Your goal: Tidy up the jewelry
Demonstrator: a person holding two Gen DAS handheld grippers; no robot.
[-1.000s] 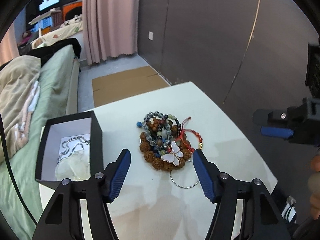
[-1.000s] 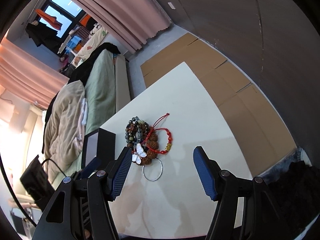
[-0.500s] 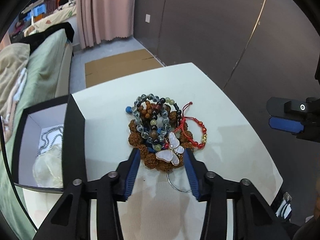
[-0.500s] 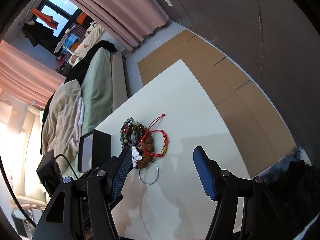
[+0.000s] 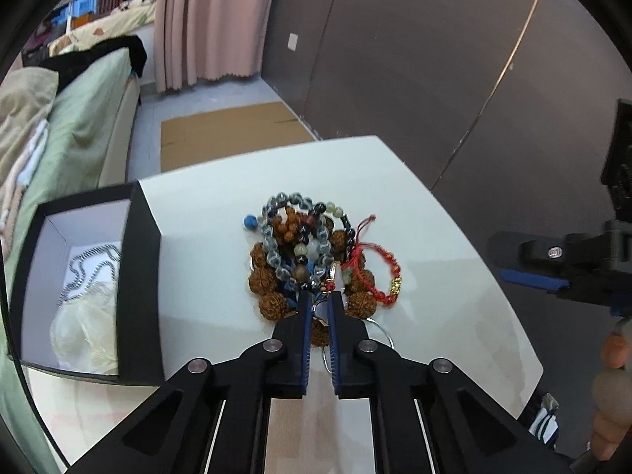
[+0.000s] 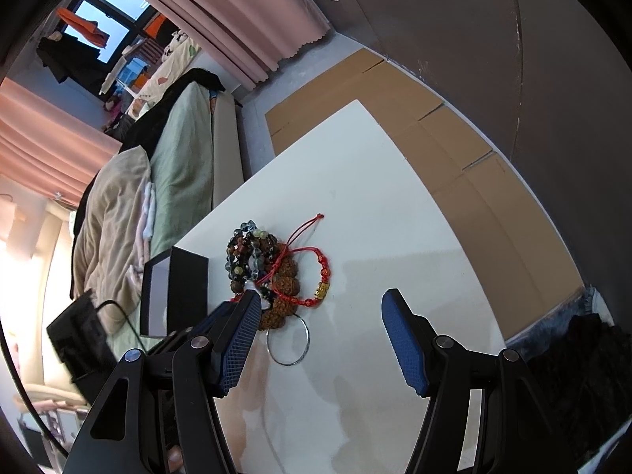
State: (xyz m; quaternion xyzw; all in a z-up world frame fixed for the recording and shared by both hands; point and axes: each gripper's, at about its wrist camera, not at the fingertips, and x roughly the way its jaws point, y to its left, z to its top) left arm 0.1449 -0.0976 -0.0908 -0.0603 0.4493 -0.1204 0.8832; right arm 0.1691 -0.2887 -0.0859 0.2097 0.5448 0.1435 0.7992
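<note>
A: What has the left gripper [image 5: 319, 303] got?
B: Its blue pads are clenched on the butterfly pendant [image 5: 335, 276] at the near edge of the jewelry pile [image 5: 312, 252], centre of the left wrist frame.
A: And the right gripper [image 6: 322, 308]?
B: Released, fingers spread wide over the white table [image 6: 375, 197], low in its own frame.
A: Around the pile?
B: A red cord bracelet [image 5: 381, 272] lies on its right side, and a silver ring hoop [image 6: 288, 341] sits just below it. The black box [image 5: 138, 276] stands at the left, with a silver chain [image 5: 89, 268] inside.
</note>
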